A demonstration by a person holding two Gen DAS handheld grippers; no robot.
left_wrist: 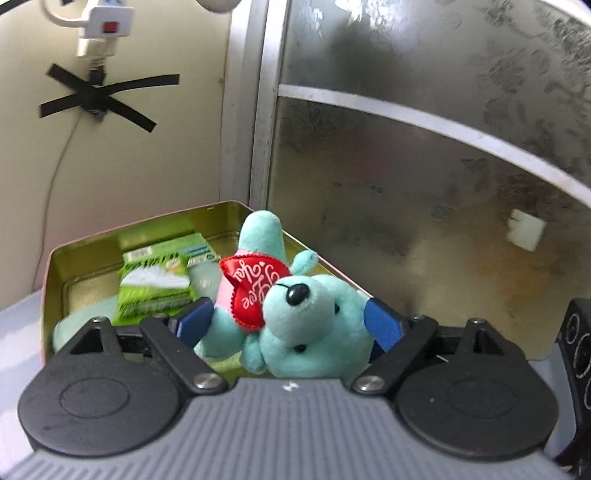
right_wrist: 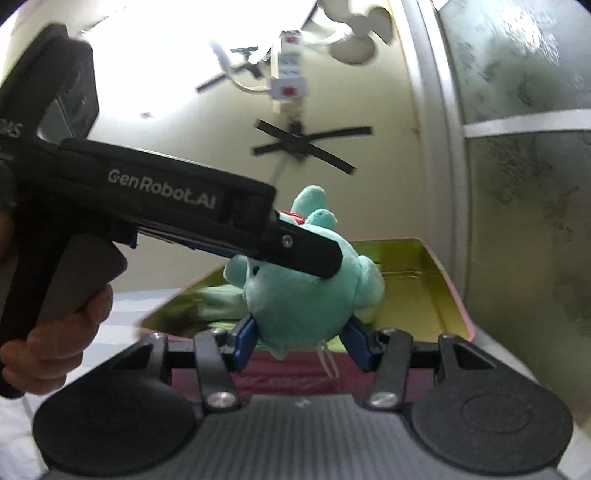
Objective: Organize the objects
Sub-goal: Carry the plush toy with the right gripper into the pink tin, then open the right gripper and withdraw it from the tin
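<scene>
A teal plush toy [left_wrist: 314,332] with a red heart [left_wrist: 255,284] on its chest hangs over an open tin box [left_wrist: 147,221] that is gold inside and pink outside. My left gripper [left_wrist: 290,325] has its blue pads against the toy's head and body on both sides. In the right wrist view the same toy [right_wrist: 303,295] sits between the blue pads of my right gripper [right_wrist: 301,343], which pinch its lower end. One finger [right_wrist: 306,254] of the left gripper lies across the top of the toy there. A green packet [left_wrist: 155,291] lies in the tin.
A frosted glass door [left_wrist: 424,184] with a metal frame stands just behind the tin [right_wrist: 424,258]. The cream wall [left_wrist: 129,158] carries a power strip [left_wrist: 107,22] and a black tape cross [left_wrist: 99,99]. A person's hand [right_wrist: 55,332] holds the left gripper's handle. A black device [left_wrist: 576,350] stands at the right.
</scene>
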